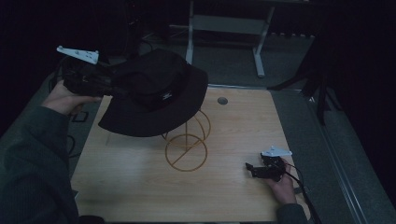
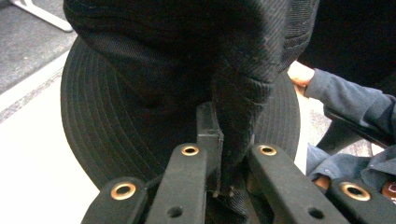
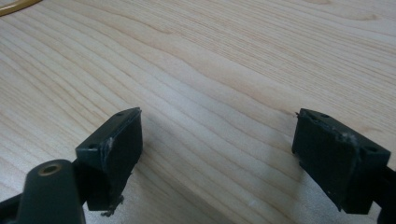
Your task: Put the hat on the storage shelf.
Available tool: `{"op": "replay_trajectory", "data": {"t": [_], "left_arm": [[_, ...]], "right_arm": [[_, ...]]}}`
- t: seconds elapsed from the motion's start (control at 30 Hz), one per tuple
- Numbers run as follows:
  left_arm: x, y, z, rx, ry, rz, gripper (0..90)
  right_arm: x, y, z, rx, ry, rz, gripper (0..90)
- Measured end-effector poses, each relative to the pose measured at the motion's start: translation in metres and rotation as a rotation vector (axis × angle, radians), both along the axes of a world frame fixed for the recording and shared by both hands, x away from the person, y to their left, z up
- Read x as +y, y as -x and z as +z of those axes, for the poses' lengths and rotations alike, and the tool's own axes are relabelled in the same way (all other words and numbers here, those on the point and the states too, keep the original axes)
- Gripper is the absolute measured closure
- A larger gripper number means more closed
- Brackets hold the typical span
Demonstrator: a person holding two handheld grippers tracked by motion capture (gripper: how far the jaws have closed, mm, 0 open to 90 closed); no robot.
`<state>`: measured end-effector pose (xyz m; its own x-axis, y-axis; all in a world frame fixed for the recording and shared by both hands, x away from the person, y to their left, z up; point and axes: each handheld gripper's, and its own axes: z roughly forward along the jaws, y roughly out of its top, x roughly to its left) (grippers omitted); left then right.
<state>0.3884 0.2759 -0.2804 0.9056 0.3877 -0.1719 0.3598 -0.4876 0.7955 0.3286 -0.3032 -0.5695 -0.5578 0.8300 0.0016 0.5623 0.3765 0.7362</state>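
Matt black ribbed-cloth bucket hat (image 1: 154,93) upper left of the frame, thin glossy golden metal wire stand (image 1: 187,149) at centre, smooth pale grained wooden table (image 1: 224,196), matt black scuffed plastic gripper pads (image 3: 116,154).

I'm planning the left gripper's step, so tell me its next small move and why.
Probably lower the black fabric bucket hat a little onto the gold wire stand. The left gripper is pinched shut on its fabric, and the hat hangs tilted over the stand's top, not seated.

Dim lab or studio, bare wooden table (image 1: 140,186), dark curtains, metal desk frame (image 1: 229,28) behind, grey carpet
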Motion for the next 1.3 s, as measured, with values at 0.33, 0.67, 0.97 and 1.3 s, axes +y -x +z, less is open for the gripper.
{"op": "replay_trajectory", "data": {"t": [0.33,0.67,0.97,1.3], "left_arm": [[-0.015,0.002,0.002,0.008,-0.029,-0.008,88.2],[-0.034,0.002,0.000,0.017,-0.068,-0.021,88.1],[-0.048,0.005,-0.003,0.016,-0.093,-0.031,87.8],[-0.065,0.010,-0.011,0.010,-0.138,-0.046,86.9]], "right_arm": [[0.000,0.000,0.000,0.000,0.000,0.000,16.0],[0.000,0.000,0.000,0.000,0.000,0.000,16.0],[0.000,0.000,0.000,0.000,0.000,0.000,16.0],[0.000,0.000,0.000,0.000,0.000,0.000,16.0]]}}
